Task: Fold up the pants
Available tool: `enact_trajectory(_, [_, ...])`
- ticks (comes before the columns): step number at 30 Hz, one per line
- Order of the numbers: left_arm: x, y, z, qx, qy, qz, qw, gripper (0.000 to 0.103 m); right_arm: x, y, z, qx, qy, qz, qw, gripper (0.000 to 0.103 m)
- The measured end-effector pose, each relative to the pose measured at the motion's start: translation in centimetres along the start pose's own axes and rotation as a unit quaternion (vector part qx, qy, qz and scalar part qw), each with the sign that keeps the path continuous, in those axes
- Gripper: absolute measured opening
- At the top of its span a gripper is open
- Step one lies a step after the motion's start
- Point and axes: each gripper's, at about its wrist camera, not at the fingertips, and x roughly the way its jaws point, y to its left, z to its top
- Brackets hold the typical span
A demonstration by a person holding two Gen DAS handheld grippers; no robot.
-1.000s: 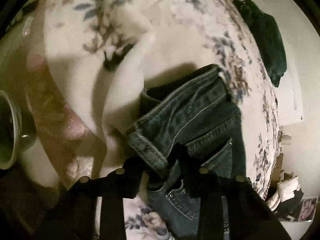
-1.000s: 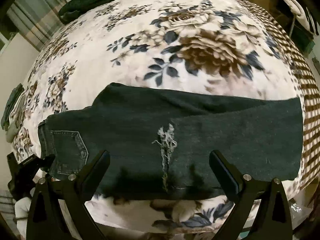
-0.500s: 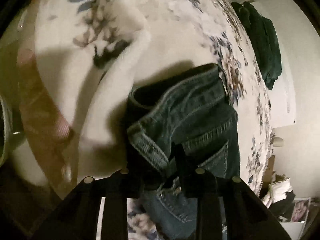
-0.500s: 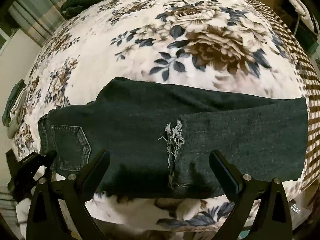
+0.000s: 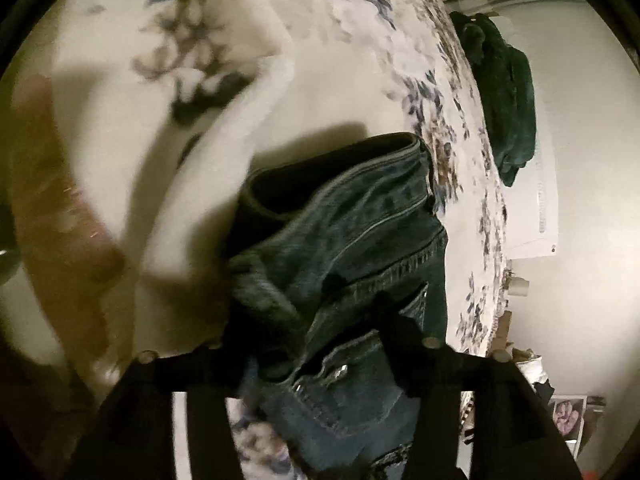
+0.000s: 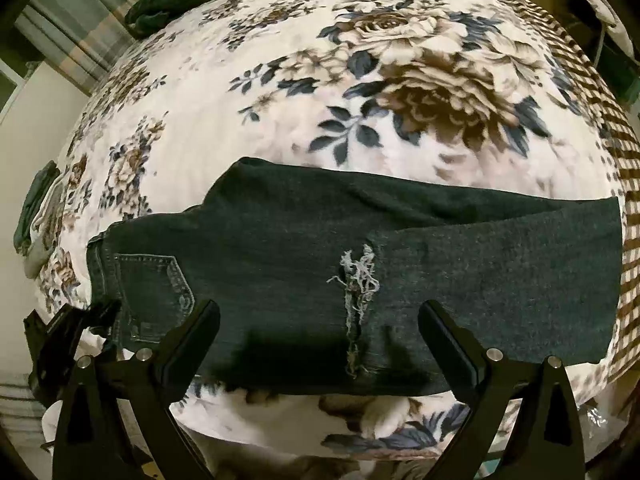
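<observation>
Floral blanket [image 5: 352,92] fills the left wrist view, where the left gripper [image 5: 316,344] is pinched tight on the waistband of the jeans [image 5: 360,232]. From the right wrist, the jeans [image 6: 460,264] lie flat across the blanket [image 6: 280,128], the right gripper [image 6: 320,344] spread wide above them, holding nothing.

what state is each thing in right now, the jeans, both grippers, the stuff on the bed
jeans: flat on the bed, legs stacked lengthwise, knee ripped
left gripper: shut on the jeans' waistband
right gripper: open, over the jeans' near edge
floral blanket: spread over the bed
dark green garment: bunched near the far edge
</observation>
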Motion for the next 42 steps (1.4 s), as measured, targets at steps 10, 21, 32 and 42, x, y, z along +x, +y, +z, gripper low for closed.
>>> enact_trajectory(10, [0.9,-0.4,0.7,0.028,-0.003,0.023,0.9993,0.006,0.0,-0.1,0.3,-0.007,0.001,0.001,1.0,0.101])
enact_trajectory(21, [-6.0,-10.1,-4.5,0.203,-0.071,0.01,0.9765,0.006,0.1,-1.3,-0.6,-0.013,0.003,-0.022,1.0,0.101])
enact_trajectory(32, [-2.1,-2.9,-1.2,0.046,-0.022,0.01,0.9987,0.036,-2.2,-4.9,0.3,0.025,-0.008,-0.035,0.999,0.101])
enact_trajectory(42, [0.0,1.2,0.0,0.003,-0.006,-0.084,0.9964,0.063,-1.4,-3.8,0.3,0.007,0.002,-0.031,0.999,0.101])
